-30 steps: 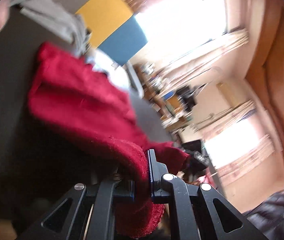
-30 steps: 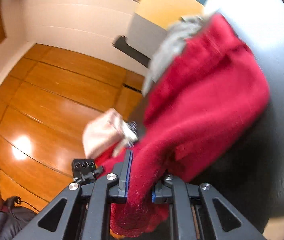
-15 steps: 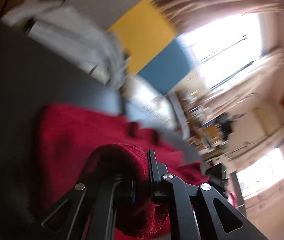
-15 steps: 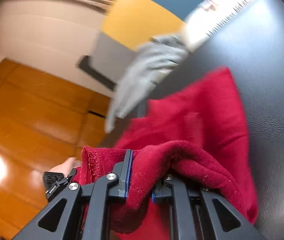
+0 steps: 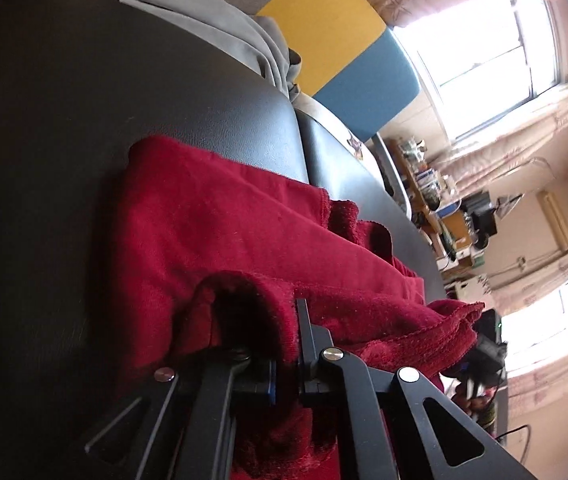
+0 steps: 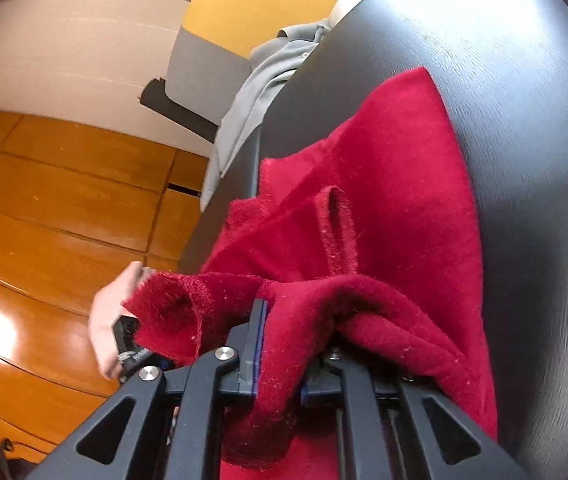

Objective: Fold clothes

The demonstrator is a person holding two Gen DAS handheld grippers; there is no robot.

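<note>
Dark, leather-grained worktop [image 5: 84, 128] fills most of both views, with a wooden floor [image 6: 44, 208] beyond its edge and bright curtained windows [image 5: 488, 52] in the background. At the far end of the worktop a grey garment [image 5: 212, 16] lies crumpled, one part hanging over the edge.

Both tools point downward toward the surface, tilted rather than level. The left tool [image 5: 286, 356] has its jaws pressed together on a fold of the red garment [image 5: 224, 220] — the cloth rises in a small hump just ahead of the fingers and hangs down between them. The right tool [image 6: 280, 356] holds another fold of the same cloth, its jaws opening at this moment with the fabric between them, though the pads no longer seem to pinch it tightly. Beside it, in the right wrist view, the person's left hand [image 6: 104, 320] grips the other tool's handle off the worktop's edge.

The red garment is a thick, fuzzy knit. Most of it lies on the worktop in overlapping layers, with a stitched hem and a narrow slit-like opening showing — its near edge is bunched up at the two tools.
</note>
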